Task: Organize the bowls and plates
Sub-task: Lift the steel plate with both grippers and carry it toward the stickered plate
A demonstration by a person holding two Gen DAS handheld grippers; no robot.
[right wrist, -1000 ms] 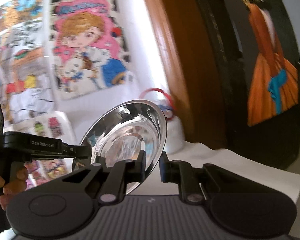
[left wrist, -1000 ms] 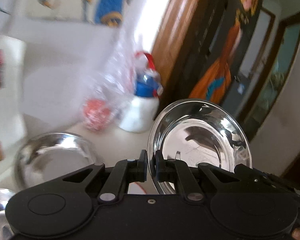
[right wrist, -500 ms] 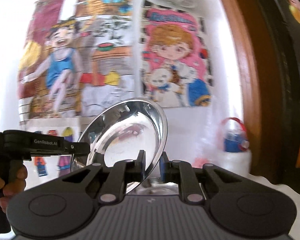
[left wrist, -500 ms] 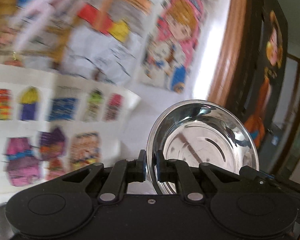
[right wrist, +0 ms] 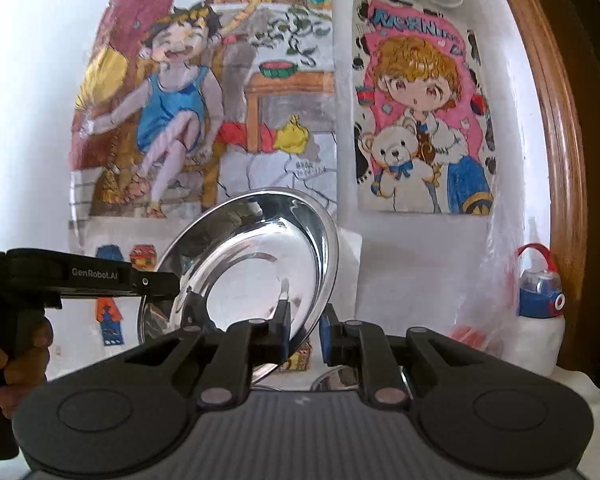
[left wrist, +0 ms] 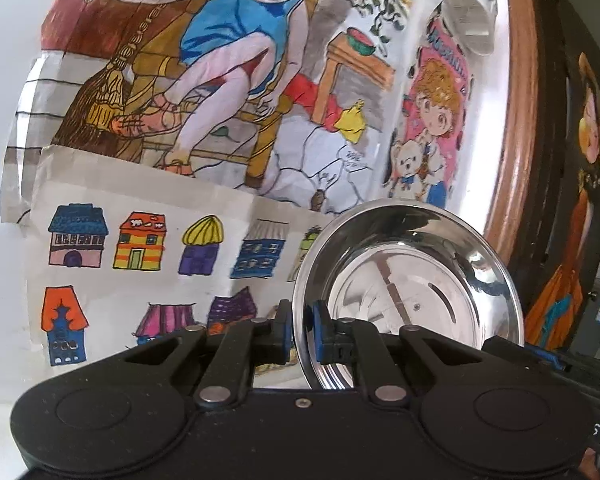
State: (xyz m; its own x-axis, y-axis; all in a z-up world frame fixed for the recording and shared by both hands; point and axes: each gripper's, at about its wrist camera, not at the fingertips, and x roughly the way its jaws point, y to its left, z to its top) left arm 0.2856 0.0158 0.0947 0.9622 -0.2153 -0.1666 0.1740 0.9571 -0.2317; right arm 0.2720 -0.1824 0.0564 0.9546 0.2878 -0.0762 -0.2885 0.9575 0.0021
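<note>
A shiny steel plate (left wrist: 412, 292) stands on edge in the air, held between both grippers. My left gripper (left wrist: 299, 330) is shut on its left rim. In the right wrist view the same plate (right wrist: 252, 272) tilts up to the left, and my right gripper (right wrist: 305, 330) has its jaws on either side of the plate's right rim with a small gap showing. The left gripper (right wrist: 156, 282) reaches in from the left and clamps the plate's far rim. The rim of a steel bowl (right wrist: 336, 380) shows low behind the right gripper's fingers.
A white wall with children's drawings (right wrist: 220, 112) fills the background. A white bottle with a blue and red lid (right wrist: 538, 320) and a clear plastic bag (right wrist: 488, 300) stand at the right by a wooden door frame (right wrist: 556, 160).
Both grippers have lifted the plate and swung left, from the bottle and table toward the wall drawings. The plate's hold looks the same.
</note>
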